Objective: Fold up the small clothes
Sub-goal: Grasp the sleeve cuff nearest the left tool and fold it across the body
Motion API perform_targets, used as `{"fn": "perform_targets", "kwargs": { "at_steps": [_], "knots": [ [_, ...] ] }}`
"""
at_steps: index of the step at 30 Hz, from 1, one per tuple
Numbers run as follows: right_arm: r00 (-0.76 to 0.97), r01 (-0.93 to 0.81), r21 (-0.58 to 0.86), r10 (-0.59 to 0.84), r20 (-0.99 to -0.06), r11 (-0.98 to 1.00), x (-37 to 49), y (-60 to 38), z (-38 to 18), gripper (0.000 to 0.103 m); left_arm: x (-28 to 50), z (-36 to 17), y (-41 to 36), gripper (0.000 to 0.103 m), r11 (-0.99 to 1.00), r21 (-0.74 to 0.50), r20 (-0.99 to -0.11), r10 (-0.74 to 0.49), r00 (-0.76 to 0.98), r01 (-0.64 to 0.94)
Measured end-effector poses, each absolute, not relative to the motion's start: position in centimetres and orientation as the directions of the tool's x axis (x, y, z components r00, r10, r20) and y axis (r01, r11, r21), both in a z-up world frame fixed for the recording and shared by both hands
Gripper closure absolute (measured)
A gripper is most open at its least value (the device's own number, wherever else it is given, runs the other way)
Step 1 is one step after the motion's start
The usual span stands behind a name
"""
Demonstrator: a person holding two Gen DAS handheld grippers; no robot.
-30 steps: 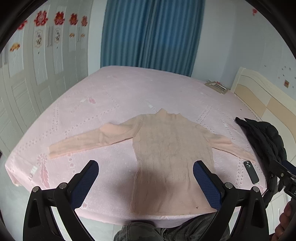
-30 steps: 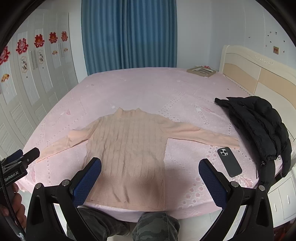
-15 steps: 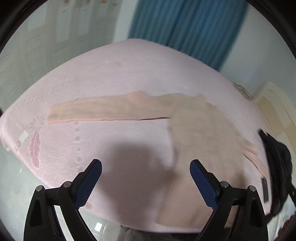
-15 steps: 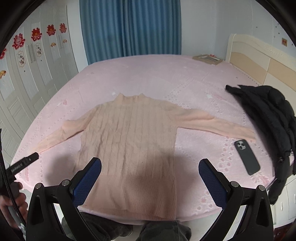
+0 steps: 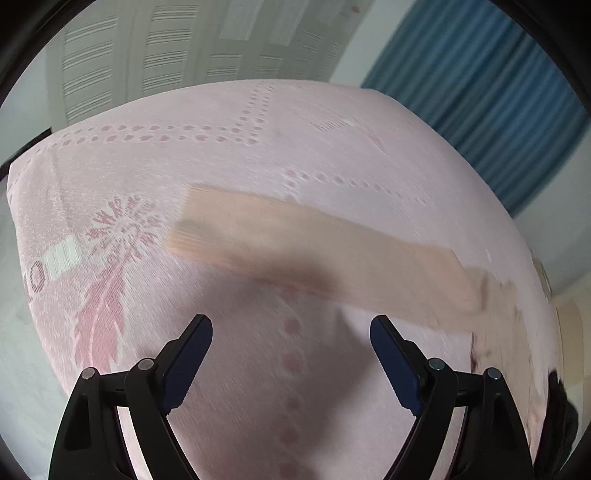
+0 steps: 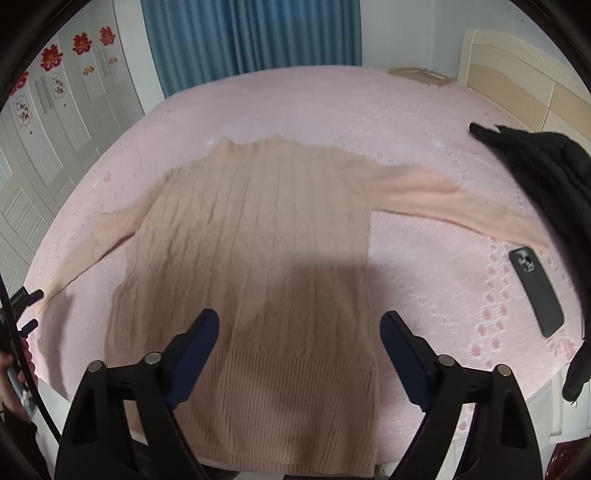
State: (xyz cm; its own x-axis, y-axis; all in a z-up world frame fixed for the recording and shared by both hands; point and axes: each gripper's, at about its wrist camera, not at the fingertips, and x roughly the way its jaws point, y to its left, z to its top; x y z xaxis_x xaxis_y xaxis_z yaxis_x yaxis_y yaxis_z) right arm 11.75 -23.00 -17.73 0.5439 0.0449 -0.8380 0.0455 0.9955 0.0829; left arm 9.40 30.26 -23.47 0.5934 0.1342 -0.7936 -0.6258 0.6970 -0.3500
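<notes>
A peach knit sweater [image 6: 258,236] lies flat, face up, on the pink bed [image 6: 314,99], both sleeves spread out. My right gripper [image 6: 299,332] is open and empty above the sweater's lower body near the hem. My left gripper [image 5: 291,332] is open and empty, hovering just short of the sweater's left sleeve [image 5: 295,247], whose cuff [image 5: 188,225] lies near the bed's left corner. The left gripper's tips also show at the far left of the right wrist view [image 6: 26,306].
A black jacket [image 6: 546,173] lies on the bed's right side, with a dark phone [image 6: 535,291] next to it by the right sleeve end. A book [image 6: 421,75] rests at the far corner. Wardrobe doors [image 6: 48,122] stand left; blue curtains [image 6: 251,33] behind.
My left gripper has swung left and down from over the sweater body to the left sleeve near its cuff. My right gripper has moved closer over the sweater's lower body. Both stay open.
</notes>
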Motion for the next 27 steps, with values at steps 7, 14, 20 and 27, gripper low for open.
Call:
{"fn": "perform_targets", "kwargs": {
  "at_steps": [7,14,20,27],
  "knots": [
    [0.519,0.051,0.042,0.010,-0.855,0.998,13.0,-22.8,-19.9,0.016,11.7,-25.6,34.3,0.032,0.661,-0.304,-0.796,0.220,0.564,-0.686],
    [0.509,0.083,0.072,0.020,-0.861,0.994,13.7,-24.2,-20.5,0.016,14.5,-24.8,33.7,0.093,0.727,-0.134,-0.780,0.341,0.524,-0.673],
    [0.541,0.093,0.088,0.024,-0.841,0.992,13.4,-26.1,-19.5,0.016,17.6,-18.4,30.0,0.094,0.801,-0.121,-0.704,0.348,0.619,-0.587],
    [0.589,0.092,0.085,0.014,-0.808,0.992,12.3,-29.5,-17.4,0.016,24.2,-9.9,19.1,0.094,0.917,-0.073,-0.590,0.278,0.758,-0.392]
  ]
}}
